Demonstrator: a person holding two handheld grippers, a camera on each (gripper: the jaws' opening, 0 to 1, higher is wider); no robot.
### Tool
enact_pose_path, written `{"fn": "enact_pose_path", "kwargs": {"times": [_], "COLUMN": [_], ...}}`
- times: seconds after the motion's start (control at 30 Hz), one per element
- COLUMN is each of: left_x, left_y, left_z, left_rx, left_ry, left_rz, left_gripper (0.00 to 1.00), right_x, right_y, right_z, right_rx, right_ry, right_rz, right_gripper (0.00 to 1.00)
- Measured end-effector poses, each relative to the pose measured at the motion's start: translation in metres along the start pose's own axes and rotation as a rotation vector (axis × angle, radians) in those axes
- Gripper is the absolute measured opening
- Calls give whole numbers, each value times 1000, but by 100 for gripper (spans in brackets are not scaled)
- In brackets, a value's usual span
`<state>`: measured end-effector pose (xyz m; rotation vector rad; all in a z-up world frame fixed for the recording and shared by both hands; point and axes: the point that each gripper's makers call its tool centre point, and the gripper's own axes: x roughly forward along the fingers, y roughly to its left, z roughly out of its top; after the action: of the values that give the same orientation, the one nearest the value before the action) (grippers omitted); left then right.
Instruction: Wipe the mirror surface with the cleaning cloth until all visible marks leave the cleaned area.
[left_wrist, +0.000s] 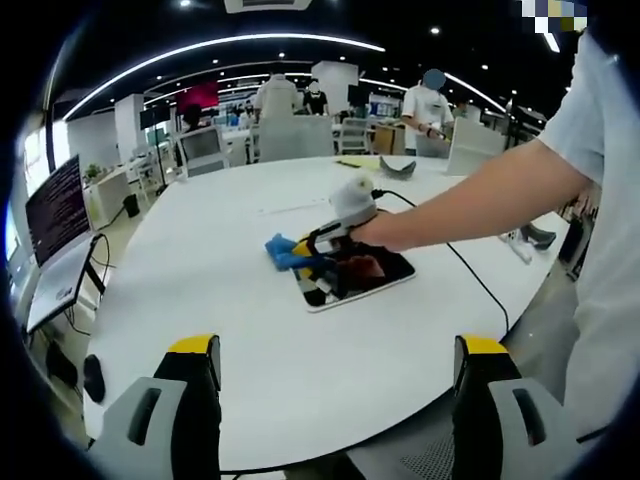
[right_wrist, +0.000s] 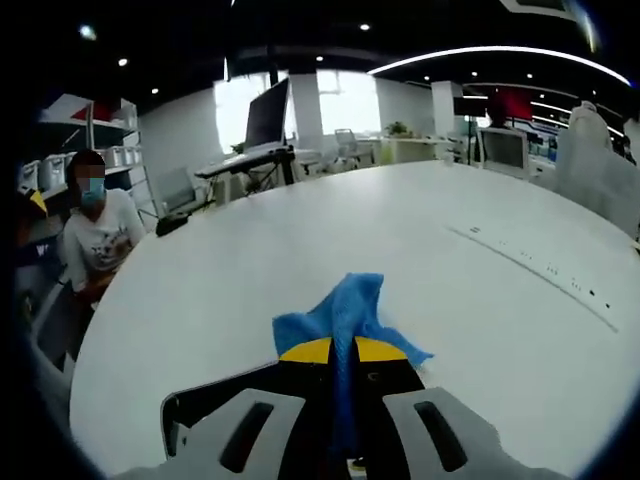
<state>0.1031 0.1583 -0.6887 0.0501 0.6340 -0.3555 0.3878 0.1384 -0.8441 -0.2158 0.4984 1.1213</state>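
In the left gripper view, the mirror (left_wrist: 385, 273), a dark glass in a white frame, lies flat on the white table (left_wrist: 220, 250). The right gripper (left_wrist: 312, 243) reaches in on a person's arm and holds the blue cleaning cloth (left_wrist: 283, 250) at the mirror's left end. My left gripper (left_wrist: 340, 350) hovers open above the table's near edge, well short of the mirror. In the right gripper view, the right gripper (right_wrist: 343, 352) is shut on the blue cloth (right_wrist: 345, 305), which spills forward onto the table (right_wrist: 480, 300). A dark strip of mirror (right_wrist: 205, 405) shows beside the jaws.
A black cable (left_wrist: 470, 270) runs from the right gripper across the table to its right edge. A grey tool (left_wrist: 397, 167) and another small item (left_wrist: 530, 238) lie farther off. Monitors (left_wrist: 55, 210) stand left of the table. A seated person (right_wrist: 95, 240) and standing people (left_wrist: 425, 110) are around.
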Motion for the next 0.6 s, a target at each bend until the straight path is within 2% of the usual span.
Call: {"fn": "enact_pose_path", "kwargs": {"times": [0.27,0.6], "left_x": [0,-8], "left_y": [-1,-8], "left_z": [4,4], "left_rx": [37,44], "left_ry": [11,6], "left_rz": [5,14], "left_gripper": [97,97], "right_x": [1,-2], "right_y": [-1,-3], "right_z": [-1,-3], "right_rx": [-35,-14], "right_ry": [-18,-14], "right_rz": [8,9], "right_gripper": [2,2]}}
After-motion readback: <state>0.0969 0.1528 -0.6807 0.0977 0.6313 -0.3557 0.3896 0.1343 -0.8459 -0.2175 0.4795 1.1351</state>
